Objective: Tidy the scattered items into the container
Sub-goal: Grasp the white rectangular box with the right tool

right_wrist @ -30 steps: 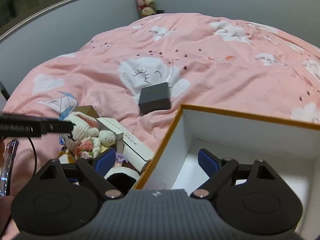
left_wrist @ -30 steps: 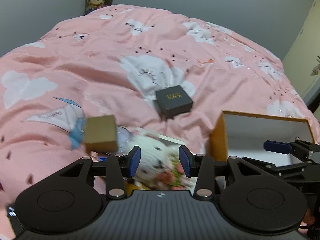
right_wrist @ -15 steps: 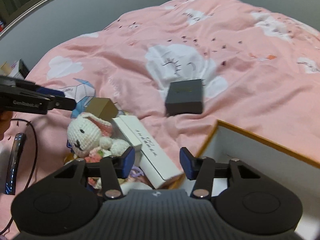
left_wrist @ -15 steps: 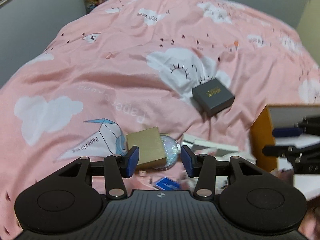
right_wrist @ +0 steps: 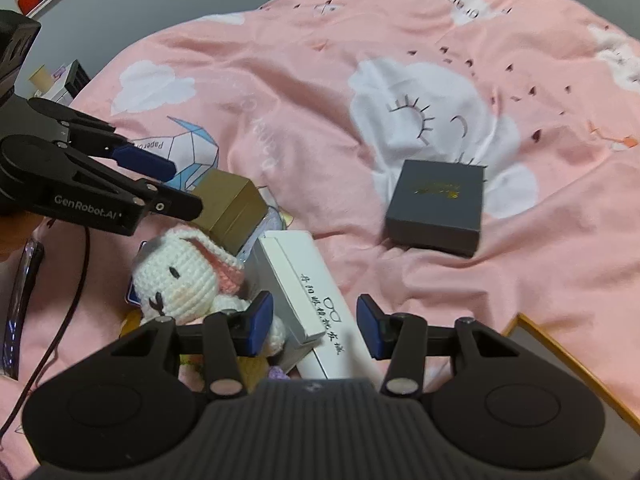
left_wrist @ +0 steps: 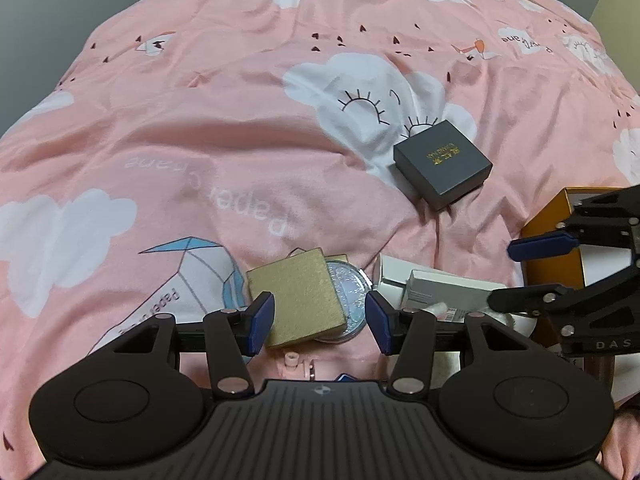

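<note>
Gold box (left_wrist: 298, 300), square, grainy-surfaced, beside crocheted bunny (right_wrist: 180, 276).

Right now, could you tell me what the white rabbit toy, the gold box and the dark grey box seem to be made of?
The rabbit toy looks like crocheted yarn: knobbly stitch rows, soft matte surface. The gold box appears to be card covered in textured, slightly shimmery paper, with sharp folded edges. The dark grey box looks like rigid matte card with gold foil lettering on its lid; what lies beneath the covering cannot be told.
</note>
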